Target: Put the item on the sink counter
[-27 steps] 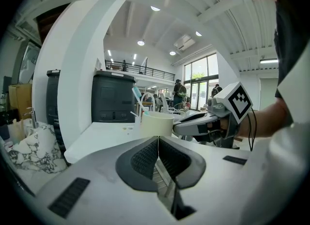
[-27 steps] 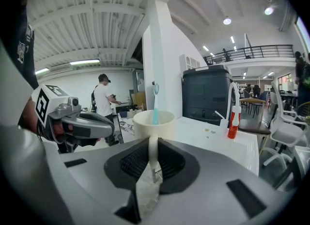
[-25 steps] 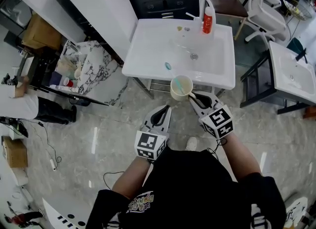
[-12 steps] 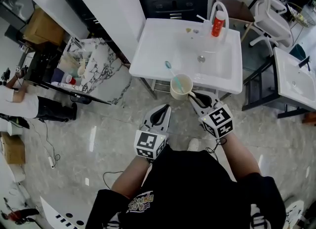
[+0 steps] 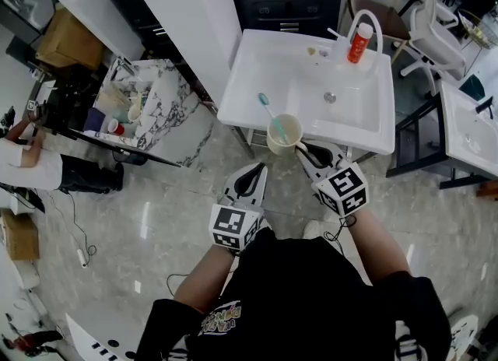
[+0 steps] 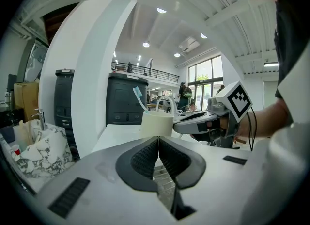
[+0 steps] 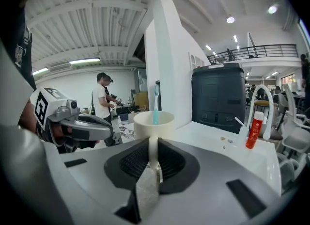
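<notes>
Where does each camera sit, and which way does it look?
Head view: on the person's head, looking down at the sink; arms, left claw, right claw show.
Left gripper view: on the left claw, facing along shut jaws toward the cup.
Right gripper view: on the right claw, jaws clamping the cup's handle.
All share the cup.

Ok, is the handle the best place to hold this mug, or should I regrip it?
The handle is best, pinched from the near side as the right gripper has it. It is a thin upright strap that fits between the pads, and the mug sits level with the toothbrush inside. The body looks too wide to clamp.
</notes>
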The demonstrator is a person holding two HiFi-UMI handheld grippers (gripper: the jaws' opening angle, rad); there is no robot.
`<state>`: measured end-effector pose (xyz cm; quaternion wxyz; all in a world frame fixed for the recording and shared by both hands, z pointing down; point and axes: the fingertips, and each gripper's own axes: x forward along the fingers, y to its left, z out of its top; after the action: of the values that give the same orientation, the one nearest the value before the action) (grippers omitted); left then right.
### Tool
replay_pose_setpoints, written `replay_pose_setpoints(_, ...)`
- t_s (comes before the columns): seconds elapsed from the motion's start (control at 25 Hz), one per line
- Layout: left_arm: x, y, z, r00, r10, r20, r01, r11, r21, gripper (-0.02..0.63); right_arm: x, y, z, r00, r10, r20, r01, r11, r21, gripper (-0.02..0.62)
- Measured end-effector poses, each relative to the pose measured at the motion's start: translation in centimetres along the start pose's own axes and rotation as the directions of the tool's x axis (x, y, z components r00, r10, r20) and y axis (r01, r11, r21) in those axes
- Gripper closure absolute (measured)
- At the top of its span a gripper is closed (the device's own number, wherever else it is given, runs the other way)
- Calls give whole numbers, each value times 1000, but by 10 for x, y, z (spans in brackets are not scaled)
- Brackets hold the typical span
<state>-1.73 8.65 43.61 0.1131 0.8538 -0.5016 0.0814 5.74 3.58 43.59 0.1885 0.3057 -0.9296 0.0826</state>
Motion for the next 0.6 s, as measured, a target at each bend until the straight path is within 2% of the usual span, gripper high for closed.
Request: replay_pose_setpoints(0.6,2,91,8,998,-62,6,62,998,10,589,88,13,35,999,-44,0,44,999,1,499)
